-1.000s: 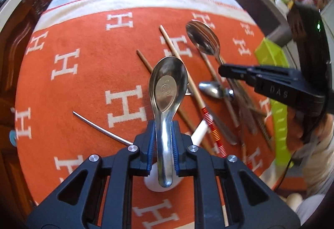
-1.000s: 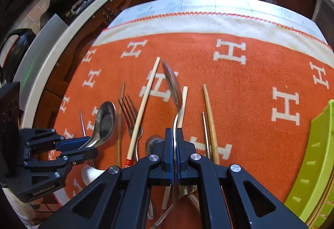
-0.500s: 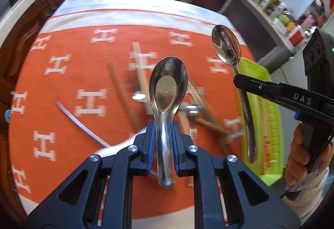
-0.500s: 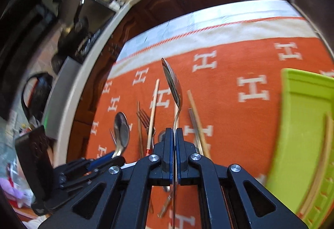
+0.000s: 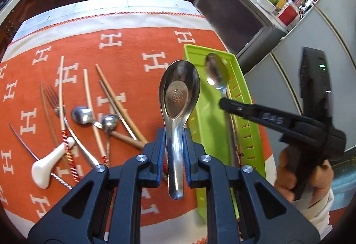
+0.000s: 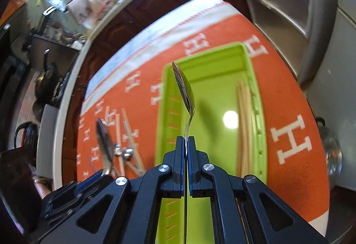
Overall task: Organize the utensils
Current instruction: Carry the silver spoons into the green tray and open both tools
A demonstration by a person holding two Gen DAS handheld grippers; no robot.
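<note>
The green tray (image 6: 208,144) sits on the right part of the orange cloth (image 5: 124,50) with the white H letters, and it already has a bundle of pale wooden chopsticks (image 6: 243,124) lying along its right wall. Right over the tray, the right gripper (image 6: 186,150) has its fingers pinched tight on the thin handle of a long metal spoon (image 6: 185,92), which shows edge-on in its own camera, bowl pointing up and away. The left gripper (image 5: 174,150) is clamped on the handle of a stubby steel soup spoon (image 5: 179,92) with a round stamp in the bowl, held up in the air just beside the tray's left wall. Everything else is lying loose on the cloth to the left: a fork (image 5: 54,99), a couple of small spoons (image 5: 82,115), several chopsticks (image 5: 89,106) crossing each other, plus a white ceramic spoon (image 5: 52,162) near the front edge. A person's hand (image 5: 304,179) wraps the right gripper's grip.
</note>
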